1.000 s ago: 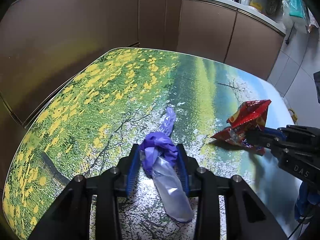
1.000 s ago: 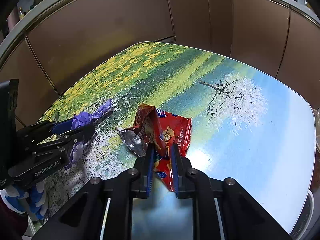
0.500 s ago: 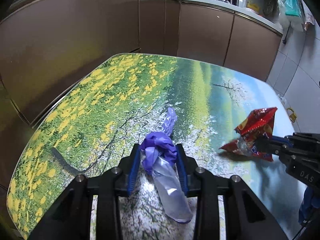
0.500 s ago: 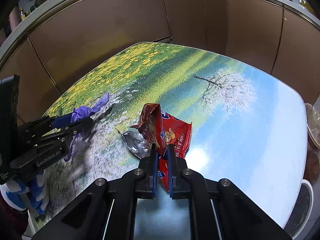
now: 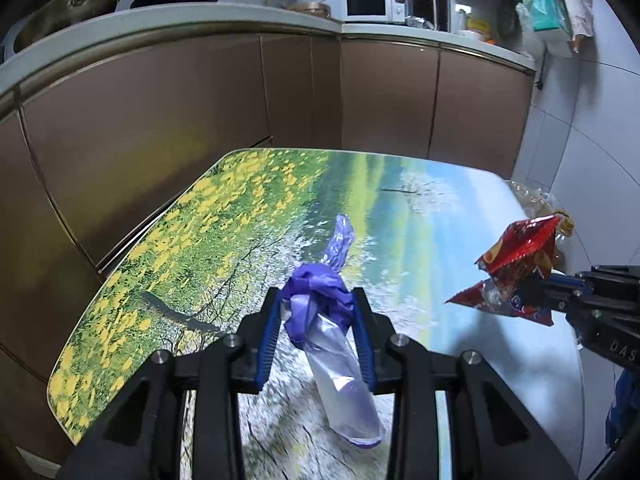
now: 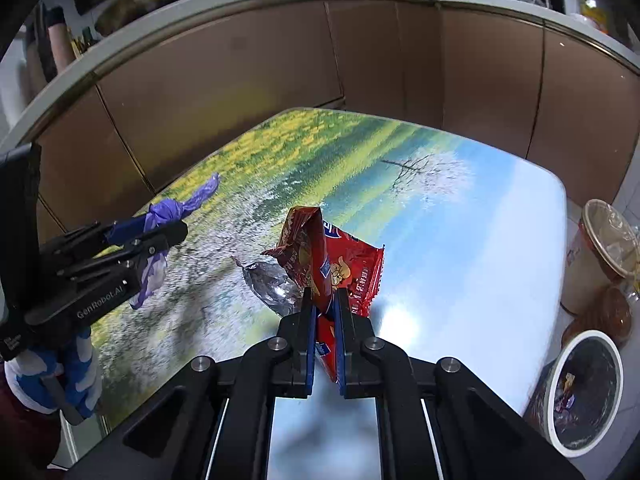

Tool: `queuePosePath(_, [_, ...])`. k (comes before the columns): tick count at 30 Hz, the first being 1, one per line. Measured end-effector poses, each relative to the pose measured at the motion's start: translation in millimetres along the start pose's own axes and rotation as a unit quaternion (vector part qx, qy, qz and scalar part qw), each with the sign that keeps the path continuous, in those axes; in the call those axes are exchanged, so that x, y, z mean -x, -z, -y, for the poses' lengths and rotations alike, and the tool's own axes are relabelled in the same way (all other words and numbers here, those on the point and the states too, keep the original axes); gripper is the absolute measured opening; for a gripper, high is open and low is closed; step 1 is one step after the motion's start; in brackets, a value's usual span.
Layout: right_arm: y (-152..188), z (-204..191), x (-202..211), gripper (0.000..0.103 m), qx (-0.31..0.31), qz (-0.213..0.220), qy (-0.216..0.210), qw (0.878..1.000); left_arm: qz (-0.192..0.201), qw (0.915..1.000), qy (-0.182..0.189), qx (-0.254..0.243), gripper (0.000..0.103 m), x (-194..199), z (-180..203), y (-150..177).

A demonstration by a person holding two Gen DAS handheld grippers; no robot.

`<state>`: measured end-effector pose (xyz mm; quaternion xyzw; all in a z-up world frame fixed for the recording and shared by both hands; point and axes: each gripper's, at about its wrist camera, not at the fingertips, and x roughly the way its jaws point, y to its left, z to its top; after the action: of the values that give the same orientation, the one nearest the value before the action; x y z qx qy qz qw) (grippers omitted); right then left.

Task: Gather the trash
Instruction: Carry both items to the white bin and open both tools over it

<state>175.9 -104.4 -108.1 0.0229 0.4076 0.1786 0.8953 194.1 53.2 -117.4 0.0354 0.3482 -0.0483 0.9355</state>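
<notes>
A crumpled purple plastic bag point(image 5: 320, 300) with a clear tail hangs off the table, my left gripper point(image 5: 318, 300) shut on its knotted middle. From the right wrist view the same purple bag point(image 6: 168, 212) shows at the left in that left gripper point(image 6: 160, 236). A red snack wrapper point(image 6: 332, 264) with silver lining is pinched between the blue pads of my right gripper point(image 6: 324, 300), lifted clear of the table point(image 6: 460, 240). In the left wrist view the wrapper point(image 5: 520, 264) hangs at the right in the right gripper point(image 5: 556, 280).
A white bin point(image 6: 584, 392) with dark liner stands on the floor at the table's right corner, beside a paper tub point(image 6: 604, 248) and bottles. Brown kitchen cabinets point(image 5: 160, 120) run close behind the table. A hand in a blue and white glove point(image 6: 60, 372) holds the left gripper.
Both grippers rose off the table and drew back with their trash. The right jaws squeezed tighter on the wrapper. The counter top and the floor bin came into view.
</notes>
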Motion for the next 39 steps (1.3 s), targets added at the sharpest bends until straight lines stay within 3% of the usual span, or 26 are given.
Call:
queuePosePath(14, [22.0, 8.6, 80.2, 0.008, -0.022, 0.069, 0.004, 0.997, 0.035, 0.9987, -0.002, -0.038, 0.032, 61.9, 42.6, 4.4])
queuePosePath(22, [43.8, 53.2, 112.7, 0.008, -0.066, 0.098, 0.019, 0.993, 0.032, 0.9961, 0.01, -0.081, 0.032, 64.6, 94.7, -1.5])
queuePosePath(29, [76.2, 118.7, 138.4, 0.008, -0.116, 0.111, 0.08, 0.984, 0.02, 0.9885, 0.049, -0.142, 0.032, 38.7, 172.2, -13.1])
queuePosePath(39, [133.8, 225.9, 151.3, 0.008, -0.217, 0.101, 0.171, 0.956, -0.012, 0.9649, 0.126, -0.23, 0.032, -17.2, 310.6, -26.6])
